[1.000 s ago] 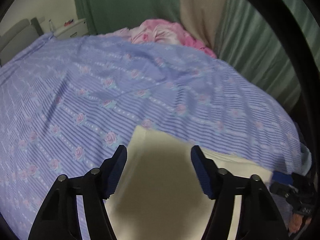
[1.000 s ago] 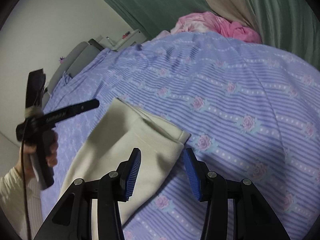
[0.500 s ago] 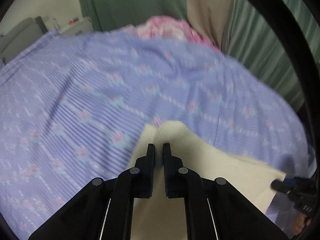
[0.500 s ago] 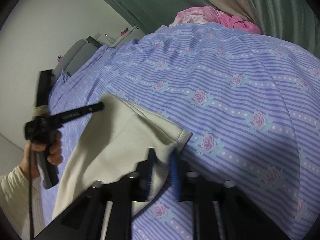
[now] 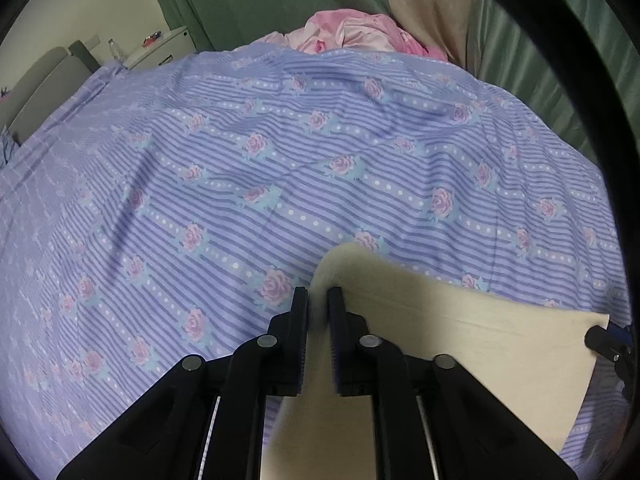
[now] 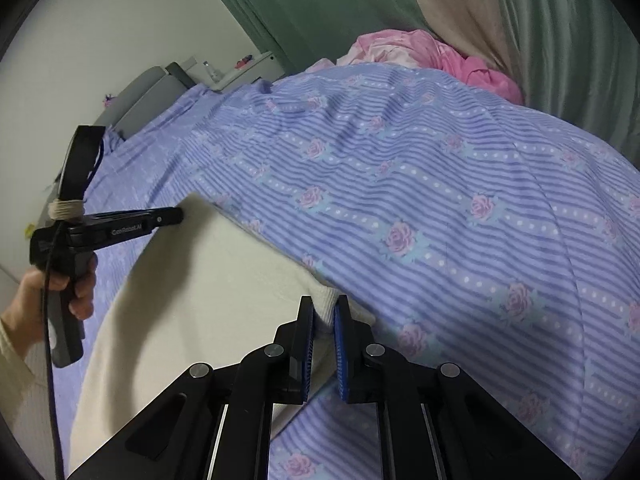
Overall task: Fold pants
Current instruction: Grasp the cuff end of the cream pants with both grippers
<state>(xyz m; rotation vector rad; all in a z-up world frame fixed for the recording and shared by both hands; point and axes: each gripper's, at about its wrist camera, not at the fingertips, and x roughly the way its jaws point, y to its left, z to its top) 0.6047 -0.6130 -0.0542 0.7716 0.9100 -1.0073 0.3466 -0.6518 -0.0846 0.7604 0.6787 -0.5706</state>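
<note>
Slippage looked like the main hazard: both grippers were pinching only small corners of the cream pants [image 6: 208, 292], which lay on the bed's striped floral cover [image 5: 280, 168] near its nearer edge, with the rest of the cover bare toward the far edge. The left gripper [image 5: 318, 300] was pressed together on a bunched corner of the cloth, and its jaws were opening slightly with the fabric between them, so that corner could have dropped out as soon as it was lifted. The right gripper [image 6: 324, 320] was clamped on the ribbed hem corner at the other end, its jaws pressed tight with a fold of cloth between the blue pads [image 6: 340, 344]. In the right wrist view the left gripper [image 6: 176, 216] reached the far corner of the garment, held by the person's hand [image 6: 72, 284]. If the two ends were raised unevenly, the soft fabric would likely have sagged in the middle and folded crooked. A shallow bite might also have caught only the top layer, letting the lower one trail behind. Dragging could have rucked the cover beneath. No container was in view; a pink bundle [image 5: 360, 36] lay at the bed's far edge, holding nothing that I could make out.
</note>
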